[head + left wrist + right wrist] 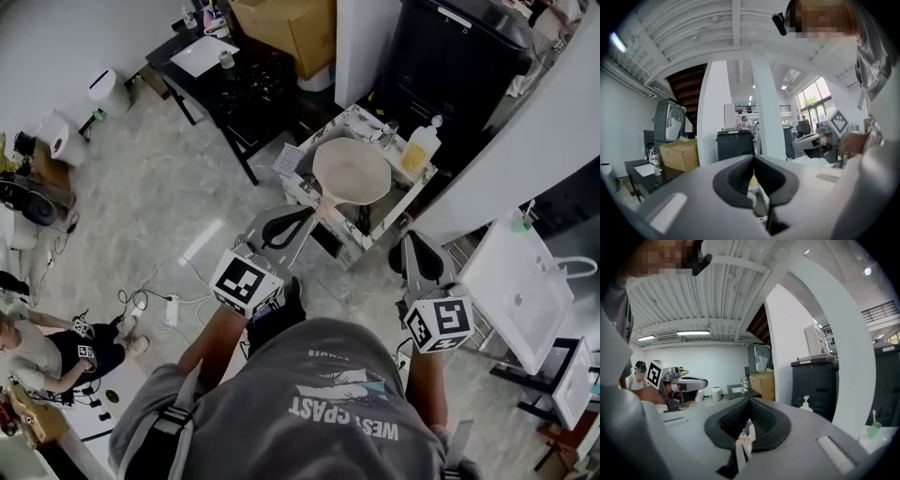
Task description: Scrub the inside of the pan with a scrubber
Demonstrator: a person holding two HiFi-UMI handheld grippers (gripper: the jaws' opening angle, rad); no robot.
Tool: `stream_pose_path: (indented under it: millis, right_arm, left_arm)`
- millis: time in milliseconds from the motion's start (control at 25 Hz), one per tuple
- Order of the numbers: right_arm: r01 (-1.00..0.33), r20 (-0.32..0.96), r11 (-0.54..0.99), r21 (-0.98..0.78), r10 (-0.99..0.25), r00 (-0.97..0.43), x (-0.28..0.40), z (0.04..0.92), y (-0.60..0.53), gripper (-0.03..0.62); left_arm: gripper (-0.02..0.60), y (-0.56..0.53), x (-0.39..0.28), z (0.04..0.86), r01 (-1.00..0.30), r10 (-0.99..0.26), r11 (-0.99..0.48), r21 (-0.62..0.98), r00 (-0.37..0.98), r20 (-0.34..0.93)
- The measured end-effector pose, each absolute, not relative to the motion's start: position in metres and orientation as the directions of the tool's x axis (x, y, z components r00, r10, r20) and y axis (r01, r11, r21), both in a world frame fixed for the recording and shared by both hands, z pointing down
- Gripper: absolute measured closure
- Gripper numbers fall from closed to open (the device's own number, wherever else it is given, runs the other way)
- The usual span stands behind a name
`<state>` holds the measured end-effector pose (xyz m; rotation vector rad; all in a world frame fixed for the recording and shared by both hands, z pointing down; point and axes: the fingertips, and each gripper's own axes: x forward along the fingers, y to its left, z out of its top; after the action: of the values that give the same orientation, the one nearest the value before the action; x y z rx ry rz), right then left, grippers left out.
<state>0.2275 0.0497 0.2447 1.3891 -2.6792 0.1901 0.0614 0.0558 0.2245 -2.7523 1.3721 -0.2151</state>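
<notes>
A beige pan (352, 171) lies on a small marble-patterned stand (412, 192), its handle (324, 203) pointing toward me. My left gripper (298, 225) is held just short of that handle, jaws shut and empty; in its own view the left gripper (753, 159) points up at the room with nothing between the pads. My right gripper (412, 242) hovers in front of the stand's right side, clear of the pan. In its own view the right gripper (749, 401) is shut on nothing. A small patterned pad (289, 159) lies at the stand's left edge. I see no definite scrubber.
A yellow soap bottle (419, 148) stands at the stand's back right. Behind are a black bin (459, 56), a cardboard box (291, 28) and a dark table (225, 75). A white basin (520, 281) is to my right. A person (37, 352) sits on the floor among cables (155, 305).
</notes>
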Motion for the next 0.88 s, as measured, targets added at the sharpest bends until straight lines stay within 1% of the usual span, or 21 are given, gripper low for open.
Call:
stream_pose_path:
  millis: [320, 520, 880]
  right_arm:
    - [-0.846, 0.209, 0.533, -0.034, -0.824, -0.527, 0.158, 0.247, -0.008, 0.592]
    - [-0.857, 0.242, 0.514, -0.018, -0.83, -0.503, 0.116, 0.257, -0.041, 0.592]
    - [-0.871, 0.293, 0.492, 0.004, -0.833, -0.469, 0.059, 0.27, -0.098, 0.592]
  left_arm:
    - [0.58, -0.02, -0.012, 0.233, -0.771, -0.778, -0.628, -0.108, 0.623, 0.08]
    - [0.58, -0.062, -0.058, 0.246, -0.771, -0.775, -0.632, -0.077, 0.628, 0.069]
    - [0.58, -0.119, -0.113, 0.268, -0.747, -0.749, -0.662, -0.051, 0.658, 0.081]
